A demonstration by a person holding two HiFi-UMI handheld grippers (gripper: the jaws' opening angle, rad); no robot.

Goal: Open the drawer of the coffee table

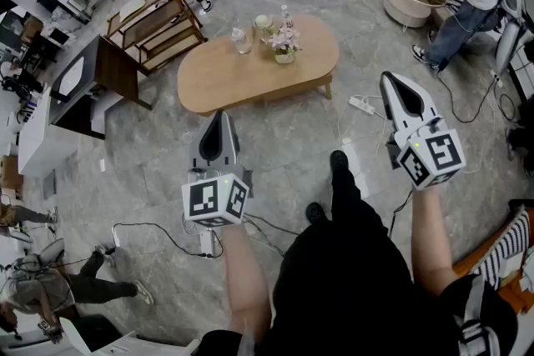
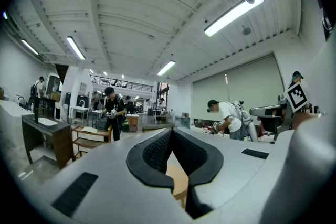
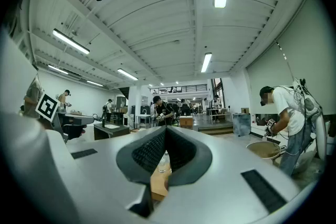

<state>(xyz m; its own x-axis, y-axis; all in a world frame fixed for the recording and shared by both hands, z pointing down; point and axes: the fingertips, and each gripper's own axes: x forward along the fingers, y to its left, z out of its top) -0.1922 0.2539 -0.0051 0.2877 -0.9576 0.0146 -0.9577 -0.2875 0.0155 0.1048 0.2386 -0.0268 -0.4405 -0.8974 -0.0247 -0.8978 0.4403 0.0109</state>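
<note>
Holding the left gripper [image 1: 219,119] and the right gripper [image 1: 392,85] level, jaws closed on nothing, the person stands well apart from the coffee table [image 1: 224,72]. It is better to step close first and find the drawer, which does not show from here.

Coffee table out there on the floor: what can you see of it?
The coffee table is low and oval, in light wood, with a short leg showing under its right end. It stands on the grey stone-look floor. Towards its far edge sit a clear glass, a pale cup, a small bottle and a pot of pink flowers. No drawer front can be made out from here.
</note>
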